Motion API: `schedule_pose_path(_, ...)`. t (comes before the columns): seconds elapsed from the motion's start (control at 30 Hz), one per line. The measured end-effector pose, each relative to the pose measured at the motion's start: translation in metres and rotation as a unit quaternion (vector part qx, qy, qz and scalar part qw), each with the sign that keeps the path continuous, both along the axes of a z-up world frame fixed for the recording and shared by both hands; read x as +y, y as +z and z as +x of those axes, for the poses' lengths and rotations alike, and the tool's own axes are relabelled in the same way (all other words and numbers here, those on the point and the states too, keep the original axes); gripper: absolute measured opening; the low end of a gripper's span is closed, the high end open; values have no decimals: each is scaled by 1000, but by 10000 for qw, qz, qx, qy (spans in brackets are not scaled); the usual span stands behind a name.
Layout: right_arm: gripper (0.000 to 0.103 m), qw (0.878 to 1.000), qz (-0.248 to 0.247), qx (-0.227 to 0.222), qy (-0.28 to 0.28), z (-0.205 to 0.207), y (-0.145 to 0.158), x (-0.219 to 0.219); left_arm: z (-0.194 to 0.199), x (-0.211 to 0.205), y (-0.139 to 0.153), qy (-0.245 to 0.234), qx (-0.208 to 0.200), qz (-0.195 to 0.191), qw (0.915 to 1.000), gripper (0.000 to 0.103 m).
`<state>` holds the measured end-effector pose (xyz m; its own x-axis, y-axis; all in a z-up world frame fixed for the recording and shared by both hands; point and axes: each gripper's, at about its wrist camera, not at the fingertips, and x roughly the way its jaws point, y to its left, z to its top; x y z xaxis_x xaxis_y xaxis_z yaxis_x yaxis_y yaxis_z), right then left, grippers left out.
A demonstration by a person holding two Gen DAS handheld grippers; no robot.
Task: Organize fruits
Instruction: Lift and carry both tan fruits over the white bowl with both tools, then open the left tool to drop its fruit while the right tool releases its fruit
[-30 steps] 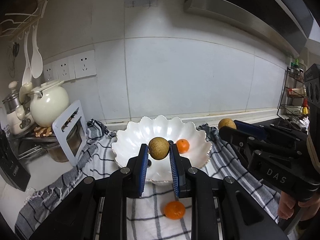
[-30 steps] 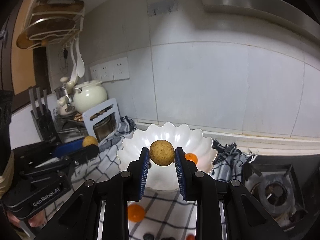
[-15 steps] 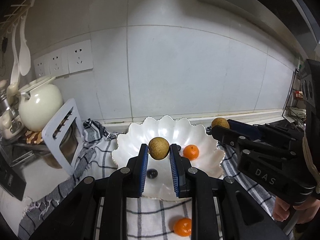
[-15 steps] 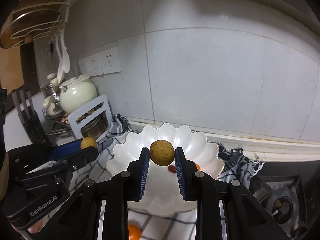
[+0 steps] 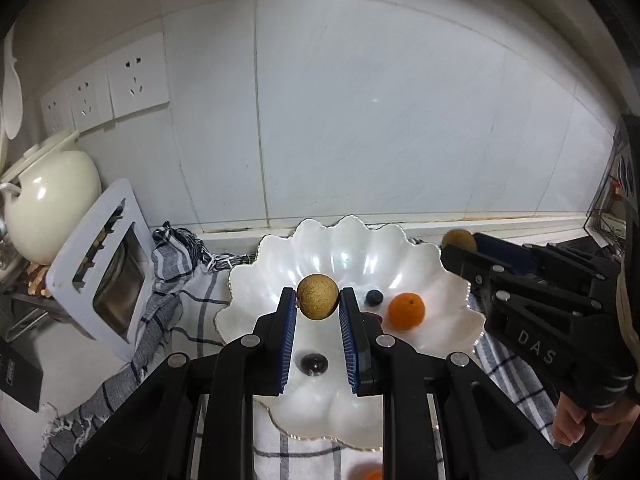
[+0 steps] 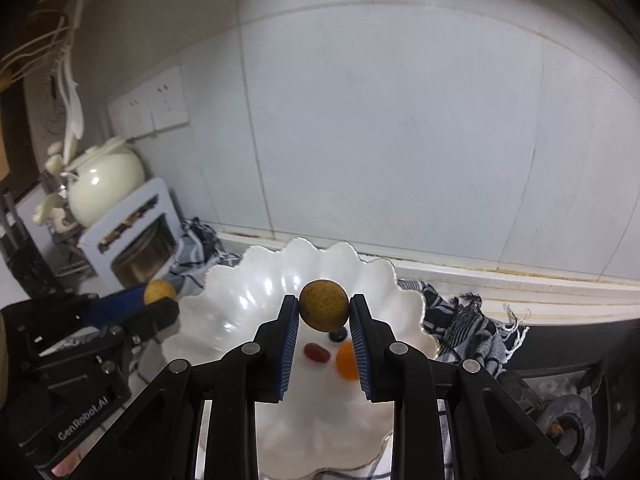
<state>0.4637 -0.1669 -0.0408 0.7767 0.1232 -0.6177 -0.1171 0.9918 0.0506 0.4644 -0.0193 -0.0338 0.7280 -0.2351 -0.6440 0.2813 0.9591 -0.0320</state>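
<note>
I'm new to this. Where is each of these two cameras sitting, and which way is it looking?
Left wrist view: rides on the left tool, looking forward along its fingers over the white bowl to the tiled wall; the right tool and hand show at right.
Right wrist view: rides on the right tool, facing the same way; the left tool shows at left.
Shared: the bowl, its orange and blueberry, and a brown round fruit pinched in each tool.

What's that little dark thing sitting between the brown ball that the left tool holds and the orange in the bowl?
A blueberry, lying in the white bowl between that brown fruit and the orange, seen from the left wrist.
</note>
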Motion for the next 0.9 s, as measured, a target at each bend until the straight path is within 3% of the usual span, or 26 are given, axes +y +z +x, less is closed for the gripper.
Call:
schedule_pose_path(0.43,28,9977,67,629,-227,45,-34,-17,47,-13,-34,76,603,171,9980,23)
schedule_pose_path(0.77,28,9955,95,899,-295,57,-50,-19,61,-24,-52,71,818,358,9960,23)
schedule_pose_path(0.9,29,9951,111,932,-320,60,-52,-22,62,-27,-54,73,832,423,9956,30)
